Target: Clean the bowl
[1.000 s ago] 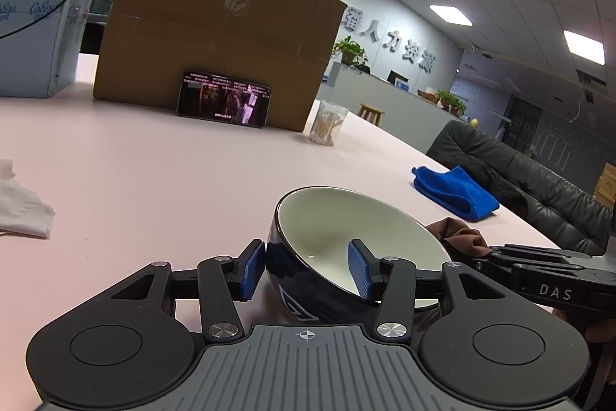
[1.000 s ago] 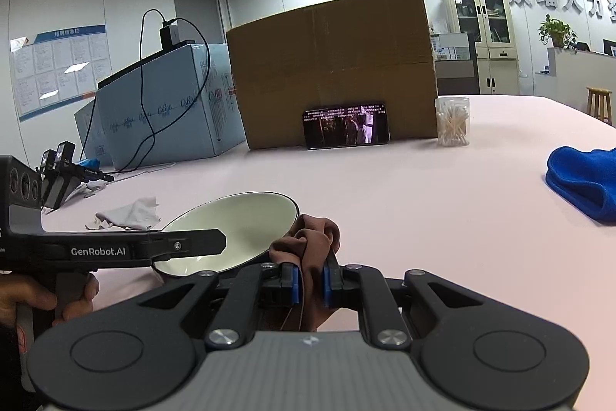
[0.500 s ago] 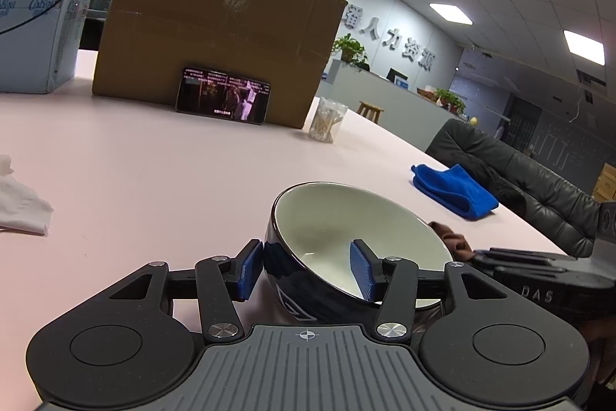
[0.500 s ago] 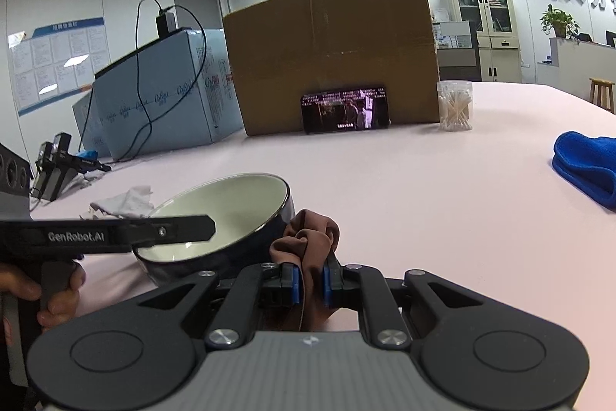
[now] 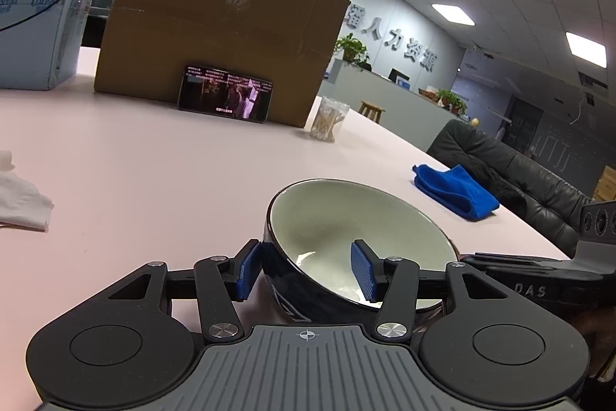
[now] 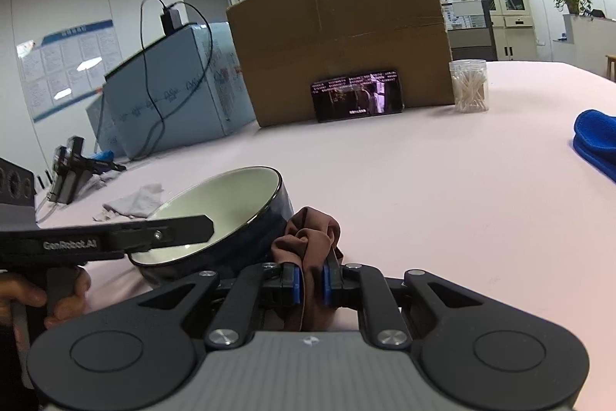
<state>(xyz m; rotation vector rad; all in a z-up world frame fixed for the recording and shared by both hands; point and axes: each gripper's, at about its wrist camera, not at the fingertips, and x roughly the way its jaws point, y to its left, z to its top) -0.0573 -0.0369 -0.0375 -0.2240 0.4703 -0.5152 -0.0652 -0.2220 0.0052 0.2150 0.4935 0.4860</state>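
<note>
We have the bowl (image 5: 358, 237) tilted up off the pink counter (image 5: 154, 172), white inside facing forward, dark blue wall toward us. The left gripper (image 5: 306, 270) grips its near rim, one pad outside the wall, one inside the basin, jaws clamped on it. The right gripper (image 6: 311, 282) sits just right of the bowl, jaws pinched together on a bunched brown cloth (image 6: 310, 237) that touches or nearly touches the outer wall.

We judge the wiping is about to start or moving to the inside: next we must lift the cloth over the rim and sweep it round the basin while the left side holds firm. The left gripper's inner pad occupies part of the basin, so that patch is blocked.

Farther off stand a cardboard box (image 5: 215, 26), a phone (image 5: 225, 99) propped against it, a jar of cotton swabs (image 5: 327, 120), a blue towel (image 5: 456, 191) to the right and crumpled tissue (image 5: 19, 199) to the left, all well apart.
</note>
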